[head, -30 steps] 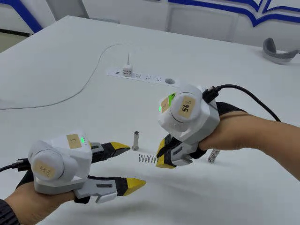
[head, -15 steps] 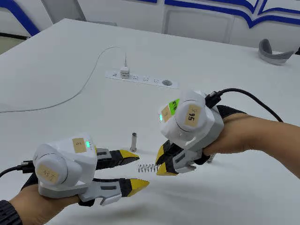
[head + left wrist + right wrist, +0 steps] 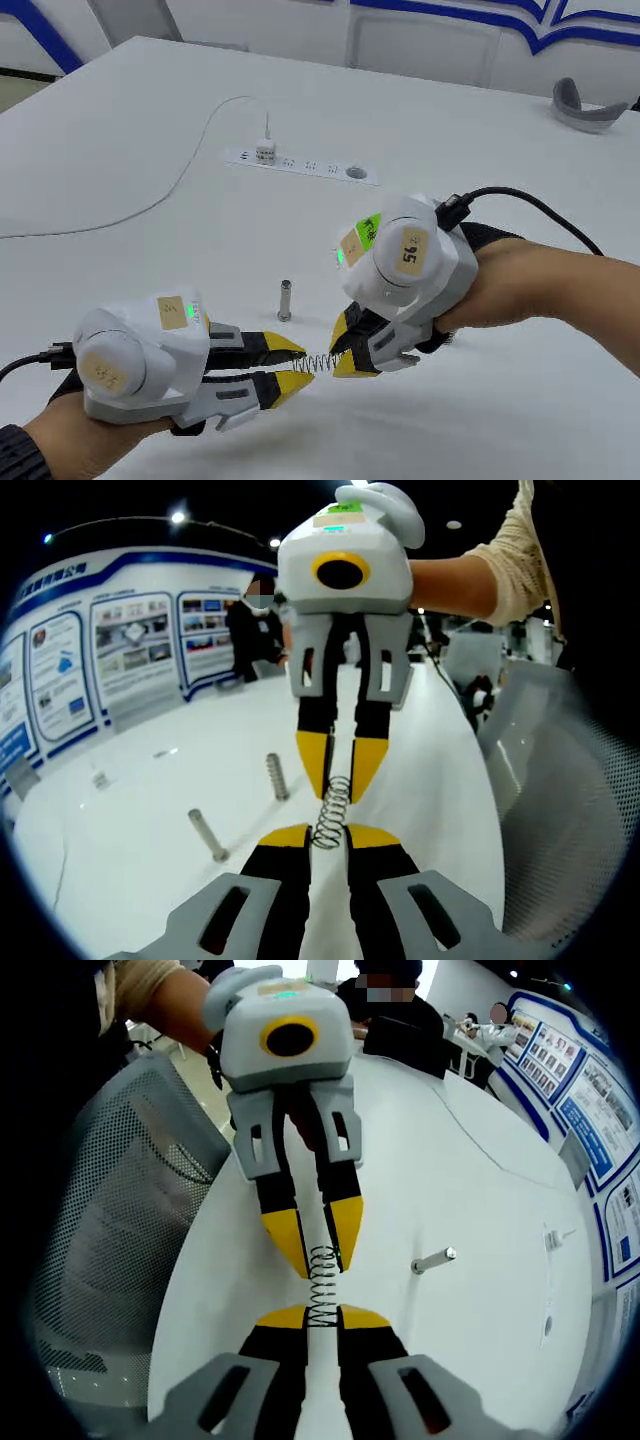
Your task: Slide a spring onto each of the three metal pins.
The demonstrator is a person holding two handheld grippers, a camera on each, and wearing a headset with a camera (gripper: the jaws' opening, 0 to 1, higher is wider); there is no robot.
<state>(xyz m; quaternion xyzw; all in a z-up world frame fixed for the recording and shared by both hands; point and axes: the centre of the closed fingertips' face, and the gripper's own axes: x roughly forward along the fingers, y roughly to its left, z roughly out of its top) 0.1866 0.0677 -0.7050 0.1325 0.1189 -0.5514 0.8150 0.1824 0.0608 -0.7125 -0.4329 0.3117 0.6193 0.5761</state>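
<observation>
Between the yellow tips, near-centre of the bench (image 3: 470,420): spring (image 3: 316,362) bridges L gripper (image 3: 288,364) and R gripper (image 3: 343,348), one end in each. L jaws are nearly closed, gap approx. spring-wide, and look pinched on the left end. R jaws are likewise narrow, nipping the right end. Both gripper views show the spring running straight from own tips to the opposing tips, coils not visibly squashed. It looks lifted off the surface, but can't tell for sure.

Step, my read: handover/re-grip of a spring, pre-threading. Next move needs one gripper to let go and the other to turn the spring upright, line its bore up w/ a pin top & lower it over. The grip should sit clear of the lower end so the opening stays free.

Just beyond the tips, far side: bare pin (image 3: 285,300), upright, apart from both grippers. In the L gripper view a 2nd pin (image 3: 276,777) looks coil-wrapped, prob. already done. Far back: power strip (image 3: 300,165), w/ cable (image 3: 190,165) trailing off left.
</observation>
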